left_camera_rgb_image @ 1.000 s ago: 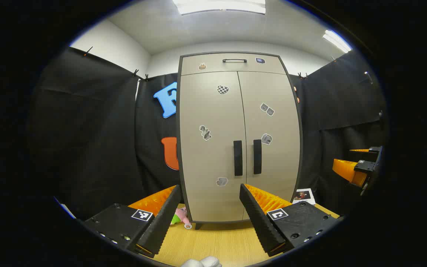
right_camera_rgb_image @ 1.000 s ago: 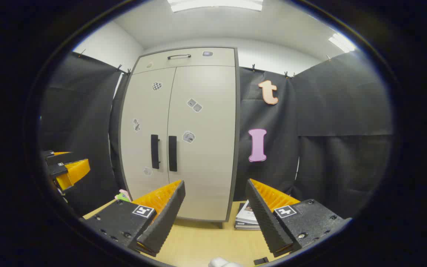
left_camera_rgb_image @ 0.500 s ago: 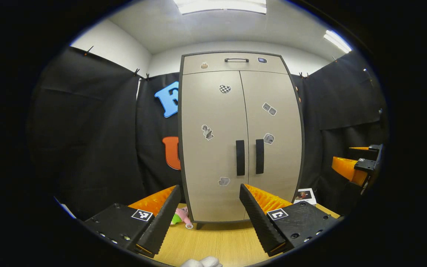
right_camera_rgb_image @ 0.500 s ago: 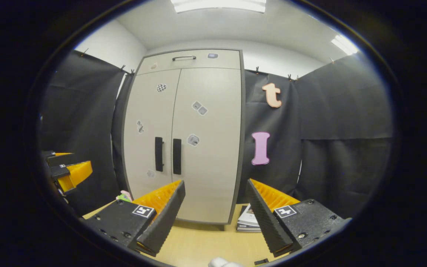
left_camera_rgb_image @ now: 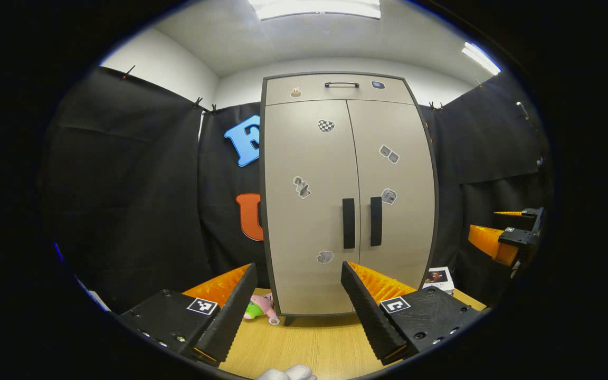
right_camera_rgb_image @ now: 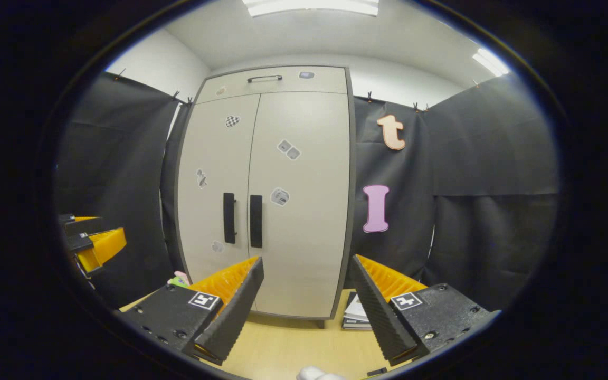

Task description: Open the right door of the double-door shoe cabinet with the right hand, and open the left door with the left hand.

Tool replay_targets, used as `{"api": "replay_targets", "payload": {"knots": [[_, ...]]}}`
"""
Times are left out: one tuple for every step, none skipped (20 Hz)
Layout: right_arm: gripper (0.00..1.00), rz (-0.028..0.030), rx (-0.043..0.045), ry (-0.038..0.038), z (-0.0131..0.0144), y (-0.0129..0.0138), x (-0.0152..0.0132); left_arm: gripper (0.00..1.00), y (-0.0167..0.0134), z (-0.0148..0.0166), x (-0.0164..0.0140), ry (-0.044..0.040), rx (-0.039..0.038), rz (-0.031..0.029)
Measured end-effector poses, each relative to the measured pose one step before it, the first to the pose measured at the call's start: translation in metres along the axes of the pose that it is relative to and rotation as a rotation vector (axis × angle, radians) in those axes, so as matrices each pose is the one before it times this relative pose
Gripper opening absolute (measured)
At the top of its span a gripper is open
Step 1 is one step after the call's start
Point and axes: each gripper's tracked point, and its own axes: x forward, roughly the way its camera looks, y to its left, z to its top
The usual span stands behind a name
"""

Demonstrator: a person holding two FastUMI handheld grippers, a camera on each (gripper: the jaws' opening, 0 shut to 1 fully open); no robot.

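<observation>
Spread wide and holding nothing: left tongs (left_camera_rgb_image: 298,295) and right tongs (right_camera_rgb_image: 306,290), both short of the shoe cabinet (left_camera_rgb_image: 349,195). Standing ahead on the wooden surface (left_camera_rgb_image: 309,345), left door (left_camera_rgb_image: 306,211) and right door (left_camera_rgb_image: 404,195) closed, twin handles (left_camera_rgb_image: 361,222) untouched.

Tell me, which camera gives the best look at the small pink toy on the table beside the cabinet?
The left gripper view: the pink toy lies in plain sight between that gripper's fingers, by the cabinet's lower left corner. In the right gripper view only a sliver of it peeks out above a finger.
</observation>
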Motion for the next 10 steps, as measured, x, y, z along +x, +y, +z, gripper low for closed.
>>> {"api": "replay_targets", "payload": {"knots": [[1.0,-0.00709,-0.00216,0.00305,-0.00182,0.00126,0.00465,0.96,0.00208,-0.00074,-0.00099,0.00068,-0.00073,0.00276],[1.0,0.00239,-0.00474,0.00123,-0.00156,0.00303,0.00471,0.96,0.00201,-0.00064,-0.0014,0.0052,0.00057,0.00242],[1.0,0.0083,-0.00642,0.00624,-0.00058,0.00606,0.00498,0.96,0.00314,-0.00196,-0.00212,0.00469,-0.00031,0.00671],[1.0,0.00507,0.00029,0.00389,-0.00222,0.00487,0.00736,0.96,0.00249,-0.00083,-0.00233,0.00255,-0.00147,0.0063],[1.0,0.00851,0.00588,0.00291,-0.00134,0.00592,0.00606,0.96,0.00239,-0.00017,-0.00156,0.00299,-0.00068,0.0041],[1.0,0.00841,0.008,0.00202,-0.00074,0.00685,0.00719,0.96,0.00434,0.0001,-0.0026,-0.00063,0.00266,0.01155],[1.0,0.00786,0.00352,-0.00408,0.00142,0.00671,0.00801,0.96,0.00449,0.00021,-0.00168,-0.0007,0.00774,0.01151],[1.0,-0.0047,0.00293,-0.00463,0.00188,0.00298,0.00816,0.96,0.00424,0.00106,-0.00254,0.00023,0.00751,0.00862],[1.0,0.00397,0.00621,0.00391,0.00003,0.00451,0.00937,0.96,0.00393,0.00043,-0.00193,-0.00151,0.0071,0.00836],[1.0,0.00323,0.01535,-0.00493,0.00095,0.0069,0.01166,0.96,0.0038,0.00074,-0.00255,-0.00046,0.00709,0.00846]]}}
